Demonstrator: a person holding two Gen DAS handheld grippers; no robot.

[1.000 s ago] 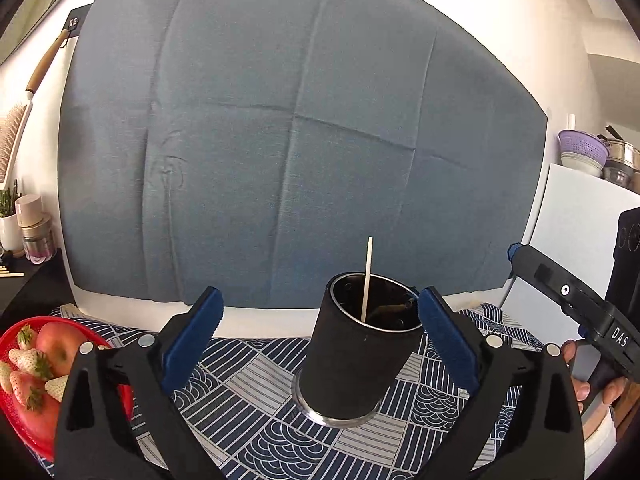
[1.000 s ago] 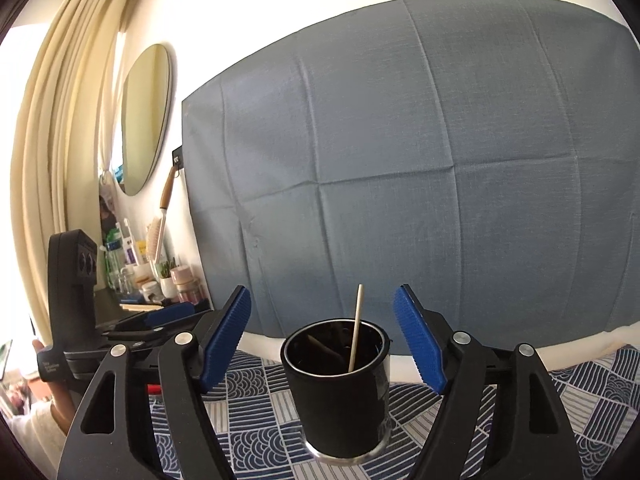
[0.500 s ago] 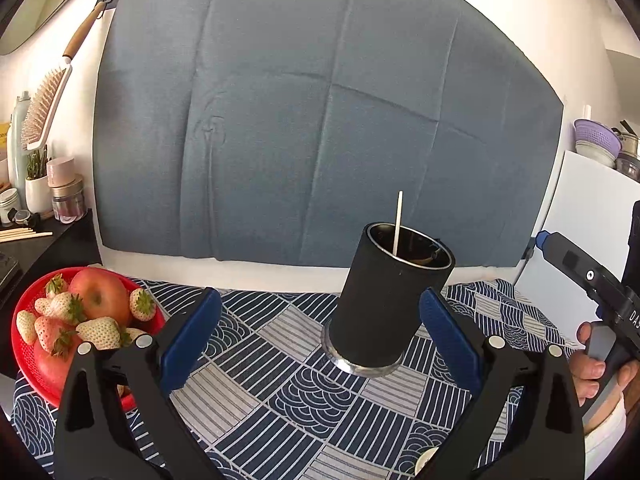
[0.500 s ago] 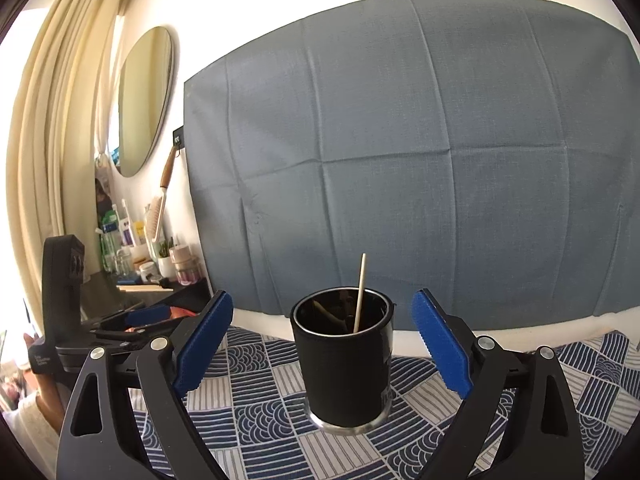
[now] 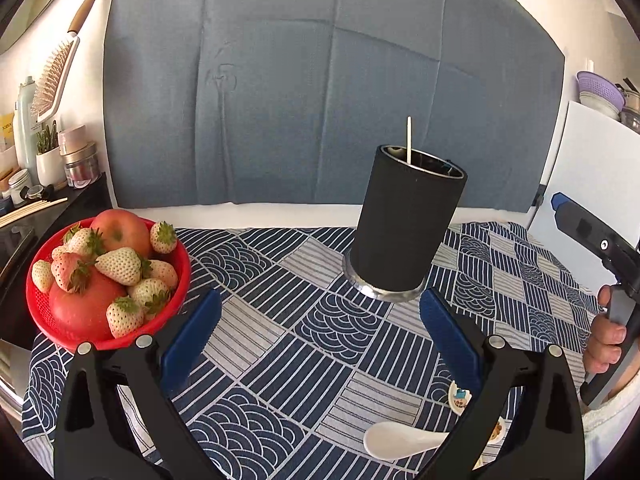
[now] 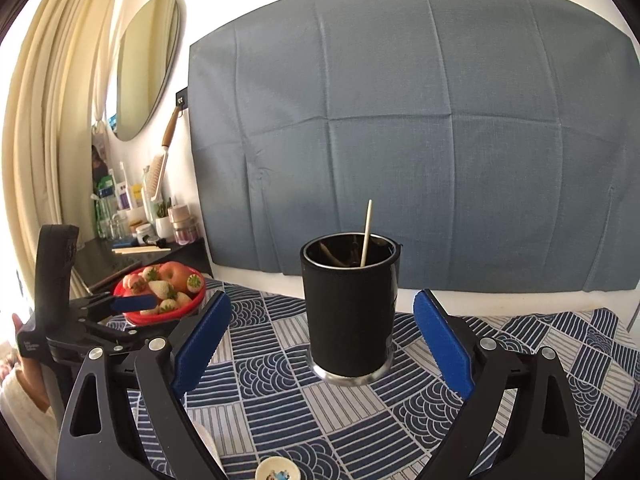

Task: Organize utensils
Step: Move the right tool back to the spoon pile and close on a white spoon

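Observation:
A black cylindrical holder (image 5: 406,224) stands upright on the patterned tablecloth with a thin wooden stick (image 5: 408,140) poking out of its top. My left gripper (image 5: 319,305) is open and empty, short of the holder and a little to its left. A white spoon (image 5: 400,442) lies on the cloth near the right finger, beside a small printed dish (image 5: 459,398). In the right wrist view the holder (image 6: 350,308) and stick (image 6: 366,232) sit just beyond my right gripper (image 6: 323,305), which is wide open and touches nothing. The dish (image 6: 278,470) shows at the bottom edge.
A red basket (image 5: 42,312) of apples and strawberries sits at the table's left, next to a dark shelf with jars and bottles. A blue-grey cloth covers the back wall. A white board (image 5: 592,168) stands at the right. A hand holds each gripper at the views' edges.
Both grippers have sunk and tipped downward, so more tablecloth shows. The spoon and dish have come into view. The right jaws have spread wider.

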